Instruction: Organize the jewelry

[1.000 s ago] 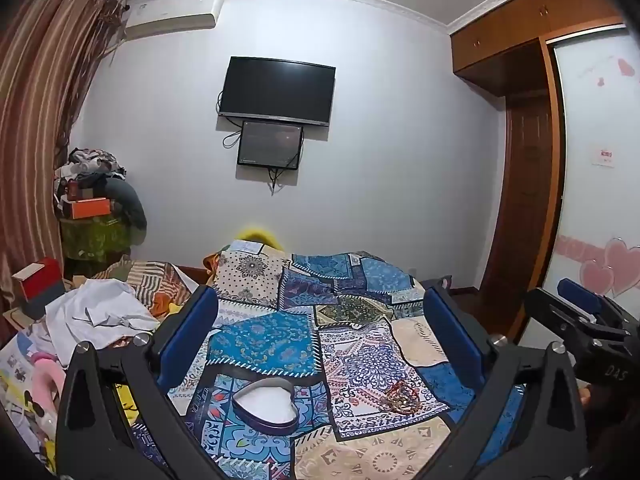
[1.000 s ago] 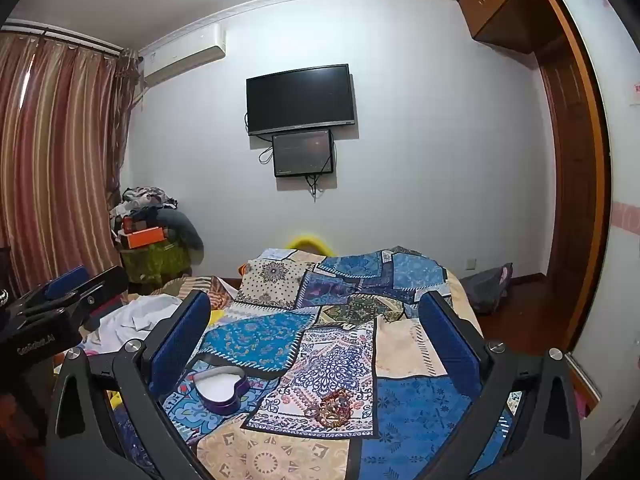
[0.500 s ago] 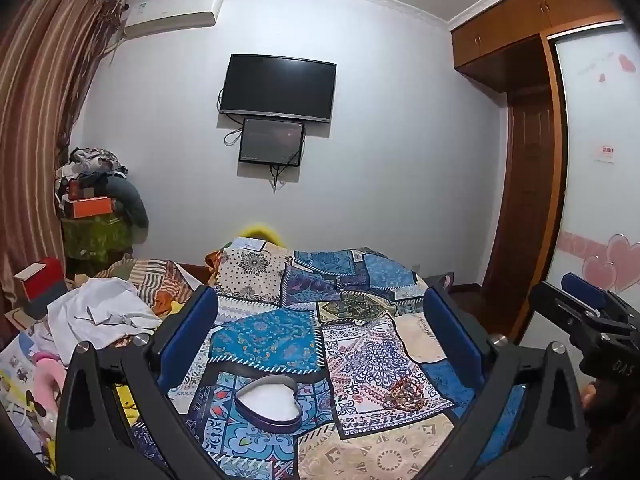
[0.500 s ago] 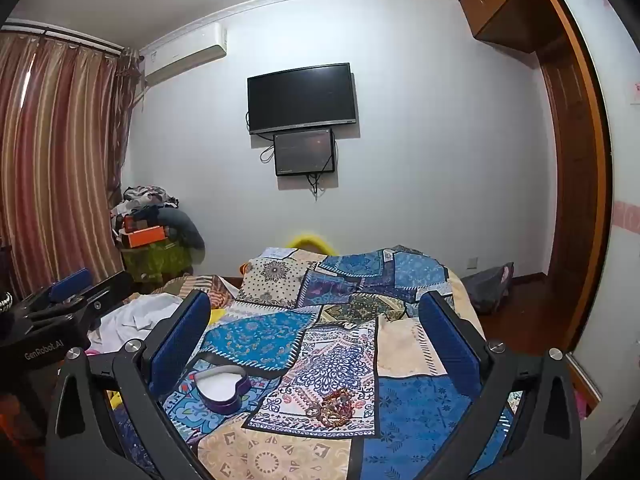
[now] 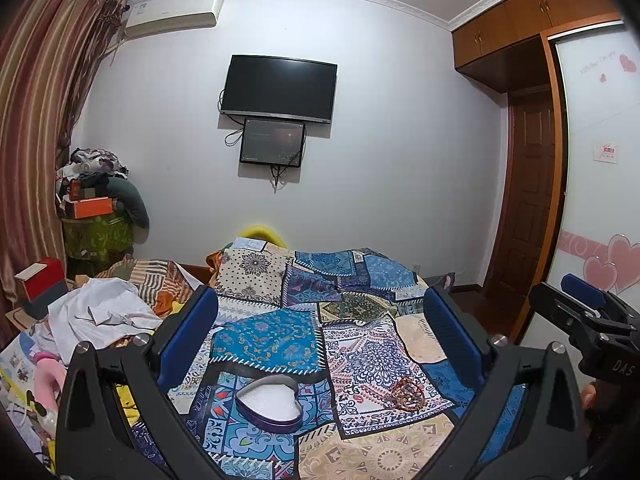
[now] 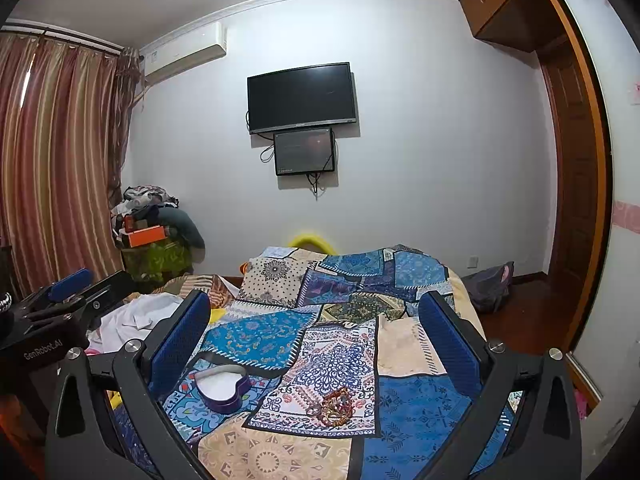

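A purple heart-shaped tin with a white lining lies open on the patchwork bedspread. To its right rests a small heap of red-gold bead jewelry. My left gripper hangs above the bed, open and empty, with the tin low between its blue fingers. My right gripper is open and empty too, with tin and jewelry low between its fingers. Each gripper appears at the edge of the other's view, the right gripper and the left gripper.
Crumpled white cloth and mixed clutter cover the bed's left side. A pile of clothes and boxes stands in the far left corner by the curtain. A TV hangs on the far wall. A wooden door and wardrobe lie to the right.
Both views have tilted slightly downward, so the tin and jewelry sit a little higher in frame. Both grippers stay open; nothing on the bed has moved.
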